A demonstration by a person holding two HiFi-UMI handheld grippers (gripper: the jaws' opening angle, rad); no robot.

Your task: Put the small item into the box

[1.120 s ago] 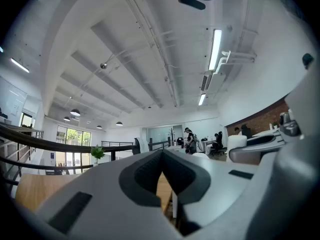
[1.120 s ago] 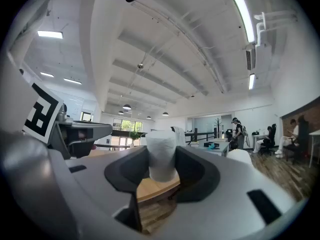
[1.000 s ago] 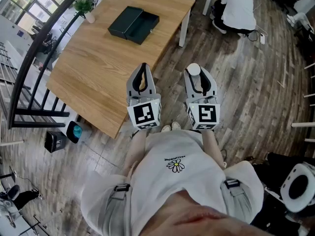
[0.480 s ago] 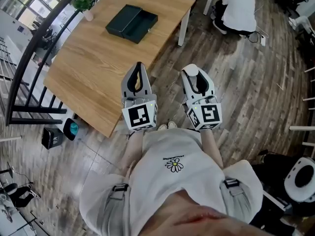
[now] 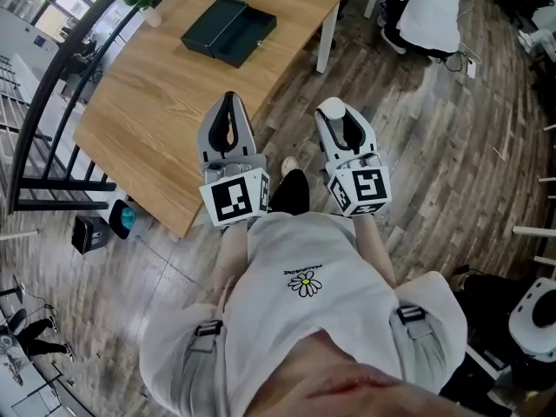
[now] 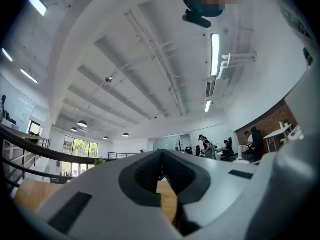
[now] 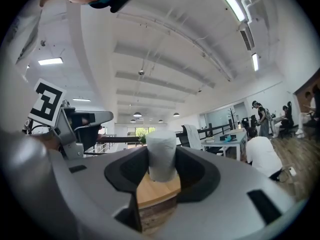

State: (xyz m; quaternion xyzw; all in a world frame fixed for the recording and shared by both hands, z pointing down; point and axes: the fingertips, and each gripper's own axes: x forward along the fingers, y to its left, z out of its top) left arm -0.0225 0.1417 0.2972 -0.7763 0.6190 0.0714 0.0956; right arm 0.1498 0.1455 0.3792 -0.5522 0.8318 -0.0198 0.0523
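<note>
Small item gripped in the right tongs, box not yet reached.
Left tongs (image 5: 229,102) pinched together and empty, likely just idle. The box (image 5: 228,30) lies open on the table (image 5: 148,120), well ahead of them. Right tongs (image 5: 339,122) clamp the white small item (image 7: 161,154) at their tips, probably for carrying; its long axis is upright, end up.

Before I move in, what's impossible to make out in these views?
- Box interior: head view, too small and dark to tell its contents.
- Box, both gripper views: not shown; they point up at the ceiling.
- White item in the right gripper: kind unclear; jaws cover its sides.
</note>
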